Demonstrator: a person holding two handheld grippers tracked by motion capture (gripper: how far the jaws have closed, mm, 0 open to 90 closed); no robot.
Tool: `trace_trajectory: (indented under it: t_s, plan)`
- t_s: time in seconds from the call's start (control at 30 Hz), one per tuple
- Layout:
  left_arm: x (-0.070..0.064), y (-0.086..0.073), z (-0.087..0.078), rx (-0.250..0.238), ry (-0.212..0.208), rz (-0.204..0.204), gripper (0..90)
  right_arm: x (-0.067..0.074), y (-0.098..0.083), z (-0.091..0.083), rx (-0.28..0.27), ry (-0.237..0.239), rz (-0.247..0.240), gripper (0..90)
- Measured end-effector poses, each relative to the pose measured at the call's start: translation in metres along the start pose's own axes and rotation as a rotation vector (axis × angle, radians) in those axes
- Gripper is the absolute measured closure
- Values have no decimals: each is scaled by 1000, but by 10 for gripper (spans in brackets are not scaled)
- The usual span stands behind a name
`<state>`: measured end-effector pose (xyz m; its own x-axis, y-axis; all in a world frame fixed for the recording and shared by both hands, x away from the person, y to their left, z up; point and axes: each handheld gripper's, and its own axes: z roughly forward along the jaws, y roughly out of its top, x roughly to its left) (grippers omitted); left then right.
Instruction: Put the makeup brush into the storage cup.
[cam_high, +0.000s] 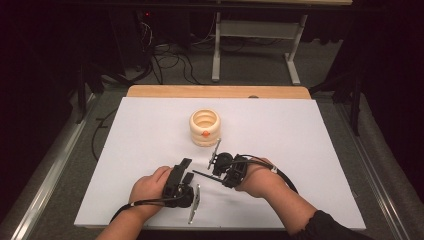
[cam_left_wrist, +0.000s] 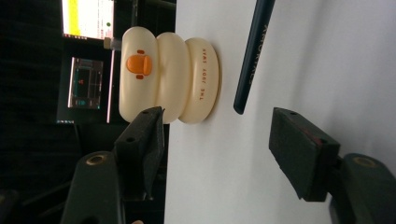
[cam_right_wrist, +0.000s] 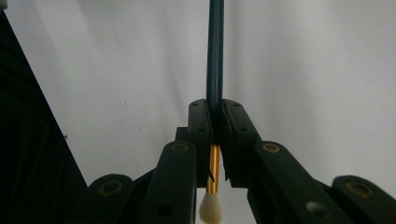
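Observation:
A cream ringed holder (cam_high: 205, 127) with an orange duck beak stands upright on the white board (cam_high: 300, 150), beyond both hands. My right gripper (cam_high: 218, 175) is shut on a paintbrush (cam_high: 202, 174) whose dark handle points left toward my left gripper (cam_high: 186, 170). In the right gripper view the pads of my right gripper (cam_right_wrist: 215, 121) clamp the brush where the dark handle (cam_right_wrist: 215, 46) meets the gold ferrule (cam_right_wrist: 213, 168), and the white bristles (cam_right_wrist: 210, 210) hang behind them. My left gripper (cam_left_wrist: 222, 144) is open and holds nothing. The handle's end (cam_left_wrist: 252, 56) and the holder (cam_left_wrist: 168, 79) lie ahead of its jaws.
The white board rests on a wooden table (cam_high: 215, 91) whose far edge shows behind it. Metal rails (cam_high: 55, 165) run along the left side. Cables and a white desk frame (cam_high: 217, 45) stand on the dark floor beyond. Screens (cam_left_wrist: 86, 18) glow in the left gripper view.

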<state>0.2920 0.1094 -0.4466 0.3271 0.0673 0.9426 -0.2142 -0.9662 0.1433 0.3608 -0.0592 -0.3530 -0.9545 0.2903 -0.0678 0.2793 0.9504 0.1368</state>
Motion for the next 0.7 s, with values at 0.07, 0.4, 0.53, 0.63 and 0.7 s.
trace_trajectory:
  t_s: [0.07,0.4,0.53,0.63,0.7]
  plan:
    - [0,0,0,0,-4,7,402,1,1,0,2,1,1,854]
    - [-3,1,0,-8,-38,58,563,3,6,1,-5,0,-11,855]
    - [-3,1,1,0,-46,65,626,4,9,0,-12,6,-19,854]
    - [-4,1,0,-5,-50,68,655,5,11,0,-15,6,-16,855]
    - [-4,1,-1,-10,-49,77,726,6,12,1,-25,3,-23,854]
